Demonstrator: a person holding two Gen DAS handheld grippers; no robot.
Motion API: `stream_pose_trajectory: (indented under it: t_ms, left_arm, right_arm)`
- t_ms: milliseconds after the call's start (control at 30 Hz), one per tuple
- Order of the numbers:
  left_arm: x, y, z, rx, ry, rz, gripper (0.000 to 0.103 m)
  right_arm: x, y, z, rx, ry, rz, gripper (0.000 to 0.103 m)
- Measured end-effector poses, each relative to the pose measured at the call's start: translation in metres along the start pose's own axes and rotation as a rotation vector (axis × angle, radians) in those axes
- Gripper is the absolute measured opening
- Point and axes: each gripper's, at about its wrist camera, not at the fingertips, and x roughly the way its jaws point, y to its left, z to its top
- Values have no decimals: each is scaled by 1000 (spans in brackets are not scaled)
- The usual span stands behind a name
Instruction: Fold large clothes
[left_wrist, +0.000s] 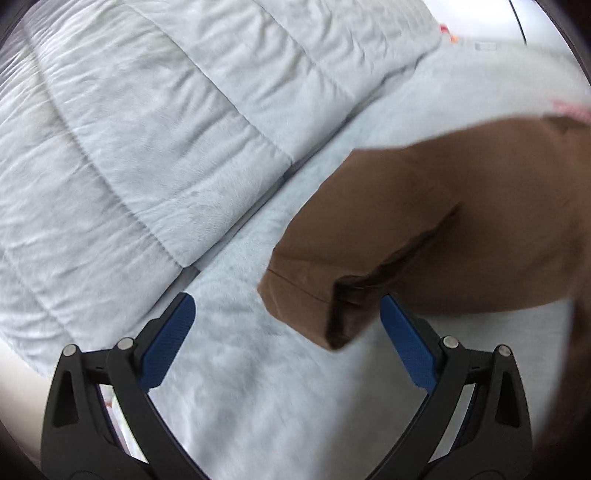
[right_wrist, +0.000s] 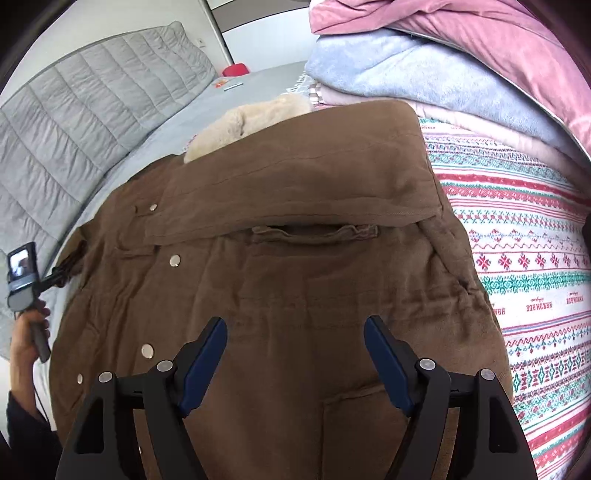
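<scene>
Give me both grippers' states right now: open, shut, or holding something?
Left gripper: open, holding nothing; the brown coat's sleeve cuff lies just ahead.
Right gripper: open, nothing between its fingers, above the brown coat.

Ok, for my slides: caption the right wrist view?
Open right hand-held gripper above a brown coat with one sleeve folded across.

My bed (right_wrist: 258, 79): brown coat (right_wrist: 295, 266) spread mid-bed, patterned blanket (right_wrist: 524, 236) beside it, folded stack (right_wrist: 424, 70) at far edge.
</scene>
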Motion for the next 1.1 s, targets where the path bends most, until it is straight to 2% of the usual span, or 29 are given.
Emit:
stream_pose_trajectory:
  t_ms: [67, 133, 233, 300, 367, 567, 633, 700, 800, 867, 967, 1100]
  left_arm:
    - [18, 1, 0, 2, 27, 17, 100]
    - [27, 5, 2, -28, 33, -28, 97]
    - [30, 10, 6, -63, 33, -63, 65]
    - [28, 11, 10, -77, 37, -111, 21]
    - [30, 19, 13, -111, 48, -134, 13]
    - [22, 73, 14, -338, 55, -296, 9]
    - [14, 94, 16, -416, 42, -373, 9]
    - [-10, 109, 16, -483, 24, -456, 9]
    - [-30, 122, 22, -571, 10, -575, 9]
    - [-47, 120, 31, -601, 22, -655, 9]
    - [-85, 97, 52, -582, 39, -721, 9]
    - [-131, 71, 79, -626, 124, -888, 8]
  right_arm:
    - [3, -1, 0, -5, 10, -21, 78]
    - [-3, -3, -1, -7, 6, -22, 78]
    - [-7, -3, -1, -12, -3, -23, 78]
    - [-6, -1, -2, -19, -3, -20, 78]
    - [-7, 0, -3, -22, -5, -16, 78]
    - [-11, 0, -2, -6, -24, -28, 78]
    - [-12, -2, -2, 9, -27, -26, 78]
    - [-14, -3, -1, 20, -32, -23, 78]
    - [-17, -5, -1, 35, -45, -23, 78]
    - [-17, -8, 0, 50, -48, -24, 78]
    - [-16, -16, 1, 76, -43, -31, 78]
    - [-15, -26, 3, 109, -38, -41, 78]
